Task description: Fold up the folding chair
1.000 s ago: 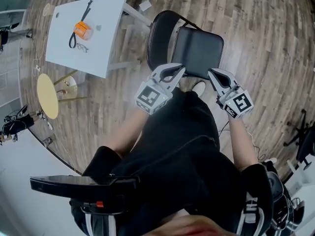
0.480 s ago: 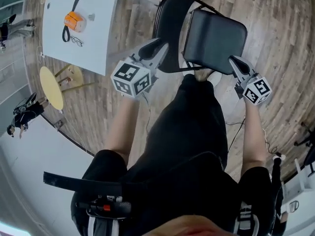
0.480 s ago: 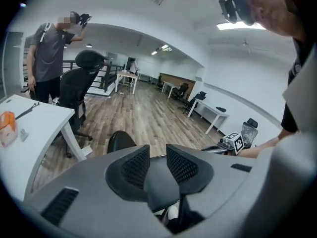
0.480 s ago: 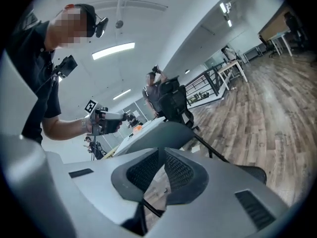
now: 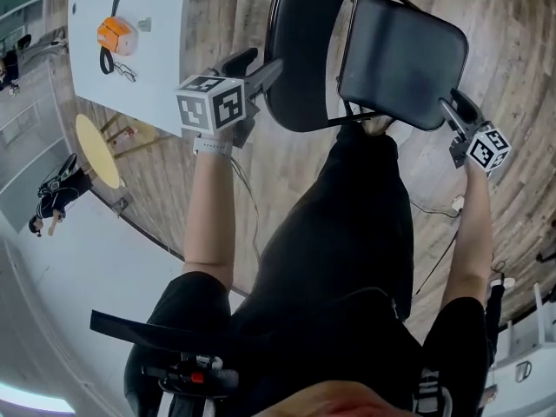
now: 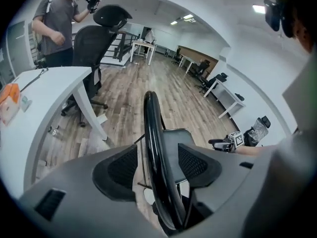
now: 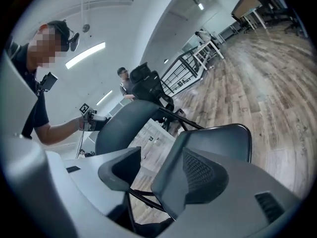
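Note:
The black folding chair stands unfolded in front of me, backrest (image 5: 304,50) to the left and seat (image 5: 404,59) to the right in the head view. My left gripper (image 5: 261,66) is at the backrest's near edge. In the left gripper view the backrest rim (image 6: 151,128) runs edge-on between the opening jaws (image 6: 157,157), with a gap on each side. My right gripper (image 5: 453,104) is at the seat's right edge. Its jaws (image 7: 156,170) are opening, and the seat's edge (image 7: 218,138) lies between them, close along the right finger (image 7: 198,175).
A white table (image 5: 161,68) at the left carries an orange object (image 5: 115,35) with a strap and glasses. A yellow round stool (image 5: 97,150) stands beside it. Another person (image 6: 54,24) and an office chair (image 6: 94,43) are behind the table. More desks stand farther back on the wooden floor.
Both grippers have spread apart from in front of my body and dropped to the chair, left to the backrest rim, right to the seat's edge. Both jaws went from shut to open.

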Demonstrator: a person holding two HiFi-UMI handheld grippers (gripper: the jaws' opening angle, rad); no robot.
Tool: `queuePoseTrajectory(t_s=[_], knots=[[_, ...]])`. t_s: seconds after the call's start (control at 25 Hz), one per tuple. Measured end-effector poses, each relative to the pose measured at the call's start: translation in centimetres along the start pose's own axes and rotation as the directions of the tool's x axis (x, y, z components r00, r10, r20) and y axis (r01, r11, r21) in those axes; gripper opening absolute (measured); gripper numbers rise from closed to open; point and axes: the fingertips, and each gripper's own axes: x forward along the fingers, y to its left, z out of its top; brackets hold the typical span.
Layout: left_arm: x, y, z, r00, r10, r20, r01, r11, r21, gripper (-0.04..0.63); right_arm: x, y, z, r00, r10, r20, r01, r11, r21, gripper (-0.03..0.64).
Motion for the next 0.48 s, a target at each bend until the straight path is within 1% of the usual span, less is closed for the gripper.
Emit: queuePoseTrajectory(t_s=[0.12, 0.28, 0.4, 0.48], knots=[[0.9, 0.4, -0.6, 0.999, -0.006, -0.039, 0.006, 1.000, -0.006, 0.241, -0.2, -4.3, -2.1, 0.999, -0.032, 0.007, 0.031, 0.995, 0.094, 0.279], [2.5, 0.3, -0.7, 0.997, -0.015, -0.081, 0.016, 1.000, 0.008, 0.241, -1.3, -10.0, -5.1, 0.995, -0.093, -0.046, 0.100, 0.978, 0.181, 0.307], [3.3, 0.4, -0.6, 0.995, -0.009, -0.100, 0.011, 1.000, 0.011, 0.241, -1.6, -13.6, -6.6, 0.992, -0.107, -0.074, 0.121, 0.965, 0.235, 0.310], [3.9, 0.4, -0.8, 0.993, -0.003, -0.118, 0.005, 1.000, 0.019, 0.241, -1.2, -15.4, -7.5, 0.992, -0.092, -0.086, 0.113, 0.954, 0.277, 0.311]])
